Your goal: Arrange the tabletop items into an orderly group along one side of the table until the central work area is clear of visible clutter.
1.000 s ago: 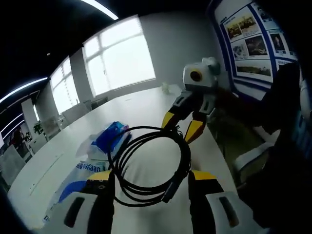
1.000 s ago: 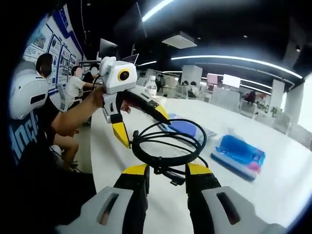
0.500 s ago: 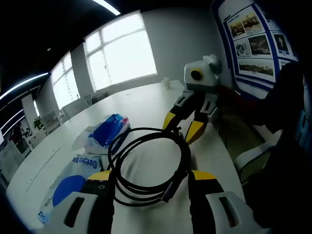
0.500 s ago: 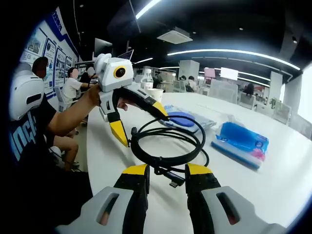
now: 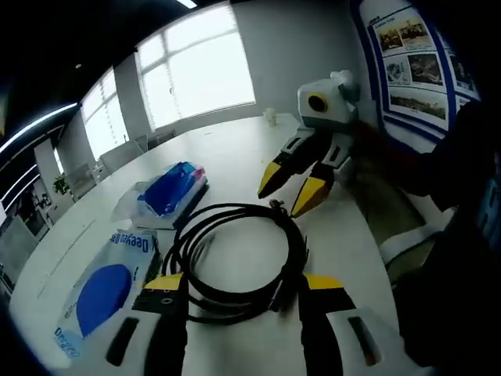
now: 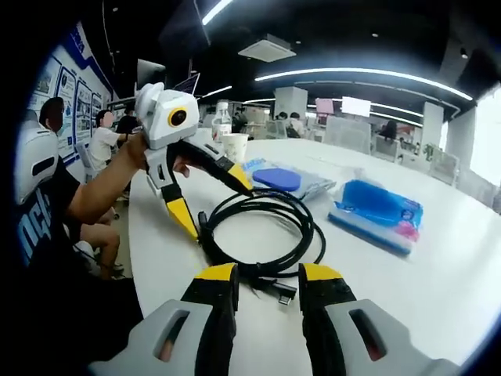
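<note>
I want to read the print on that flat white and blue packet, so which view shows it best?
The left gripper view. There the flat packet lies close, left of the black cable coil, with its blue disc and some lettering facing the camera. In the right gripper view the packet sits farther off beyond the coil, foreshortened, its print too small to read.

Partial blue lettering "Deeye" is legible on the white-and-blue packet (image 5: 102,291), left of the coiled black cable (image 5: 235,258).

Bright windows (image 5: 196,74) blow out w/ glare; ceiling strip lights (image 6: 368,74) streak; white table (image 6: 438,274) evenly lit, soft shadows; fisheye bends edges.
</note>
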### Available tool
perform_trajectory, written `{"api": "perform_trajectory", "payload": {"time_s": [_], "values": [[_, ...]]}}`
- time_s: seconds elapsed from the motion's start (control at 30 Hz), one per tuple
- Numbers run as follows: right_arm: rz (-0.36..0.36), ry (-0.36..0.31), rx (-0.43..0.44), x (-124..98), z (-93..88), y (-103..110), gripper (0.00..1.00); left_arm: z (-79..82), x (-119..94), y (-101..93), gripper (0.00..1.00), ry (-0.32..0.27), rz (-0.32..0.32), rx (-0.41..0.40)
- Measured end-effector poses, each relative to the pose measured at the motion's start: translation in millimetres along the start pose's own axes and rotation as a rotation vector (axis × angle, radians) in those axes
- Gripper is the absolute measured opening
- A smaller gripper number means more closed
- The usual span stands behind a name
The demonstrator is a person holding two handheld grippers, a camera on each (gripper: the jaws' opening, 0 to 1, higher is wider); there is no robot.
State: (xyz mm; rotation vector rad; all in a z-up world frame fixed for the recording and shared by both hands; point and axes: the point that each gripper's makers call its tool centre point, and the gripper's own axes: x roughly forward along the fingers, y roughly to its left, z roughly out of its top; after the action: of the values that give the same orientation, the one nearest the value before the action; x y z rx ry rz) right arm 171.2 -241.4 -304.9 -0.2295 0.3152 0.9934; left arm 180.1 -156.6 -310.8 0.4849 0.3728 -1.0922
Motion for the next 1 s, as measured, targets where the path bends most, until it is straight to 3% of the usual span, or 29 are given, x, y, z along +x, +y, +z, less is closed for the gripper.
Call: {"api": "perform_trajectory", "payload": {"time_s": [0.27, 0.33, 0.5, 0.57, 0.63, 0.7, 0.77, 0.87, 1.0], "values": [[-0.01, 0.004, -0.016, -4, 0.6, 4, 0.35, -1.1, -6, -7.2, 0.57, -0.008, 0.006, 0.004], [-0.012, 0.008, -0.028, -6, 0.8, 6, 0.38, 2.6, -7, -0.2, 0.58, -0.021, 0.011, -0.002], [-0.01, 0.02, -0.049, -7, 1.1, 11, 0.47, 7.6, -19, -10.1, 0.6, -0.066, 0.005, -0.014], [-0.017, 0.028, -0.056, -8, 1.6, 12, 0.54, 9.3, -24, -8.3, 0.65, -0.083, 0.004, -0.023], [-0.032, 0.045, -0.063, -9, 1.2, 11, 0.61, 8.3, -30, -19.6, 0.75, -0.088, -0.036, -0.03], [-0.056, 0.052, -0.065, -11, 1.1, 9, 0.67, 6.7, -33, -24.1, 0.82, -0.084, -0.03, -0.027], [-0.079, 0.052, -0.052, -12, 1.4, 6, 0.73, 3.4, -39, -24.7, 0.83, -0.074, -0.011, 0.003], [-0.104, 0.049, -0.032, -16, 2.2, 3, 0.83, 1.7, -51, -24.4, 0.83, -0.095, 0.007, -0.014], [-0.135, 0.05, -0.027, -21, 1.3, 1, 0.92, -4.0, -67, -20.5, 0.91, -0.109, 0.032, -0.041]]}}
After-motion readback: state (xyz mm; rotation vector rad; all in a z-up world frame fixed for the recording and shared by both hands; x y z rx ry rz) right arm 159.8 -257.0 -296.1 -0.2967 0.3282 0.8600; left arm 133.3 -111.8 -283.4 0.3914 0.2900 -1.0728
